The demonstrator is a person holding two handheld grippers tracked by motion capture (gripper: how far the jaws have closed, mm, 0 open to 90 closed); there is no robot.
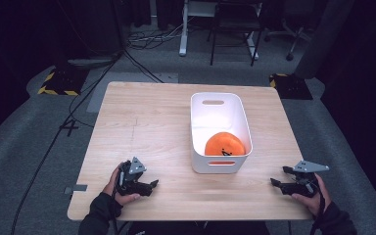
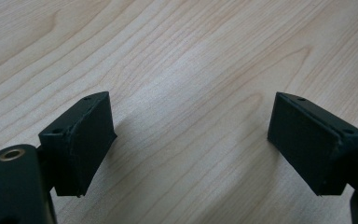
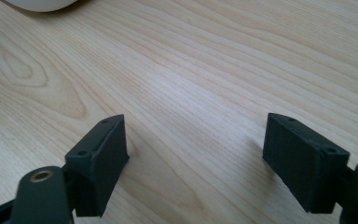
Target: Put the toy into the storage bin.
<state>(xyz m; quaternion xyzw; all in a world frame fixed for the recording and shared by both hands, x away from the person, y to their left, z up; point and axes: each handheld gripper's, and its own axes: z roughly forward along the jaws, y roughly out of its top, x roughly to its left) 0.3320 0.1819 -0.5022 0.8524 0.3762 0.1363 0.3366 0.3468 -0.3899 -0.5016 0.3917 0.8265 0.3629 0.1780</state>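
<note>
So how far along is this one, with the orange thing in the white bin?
Done, by the look of it: the orange object lies inside the white bin, at its near end. In hand: nothing. The left gripper and right gripper sit low over the table on either side of the bin, jaws open with only bare wood between them. Left: no other loose item shows on the table, so probably nothing.

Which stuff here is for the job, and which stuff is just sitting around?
For the job:
white bin
orange toy lying inside the bin
left gripper, open
right gripper, open

Just around:
table
chairs behind
cables on the floor
</note>
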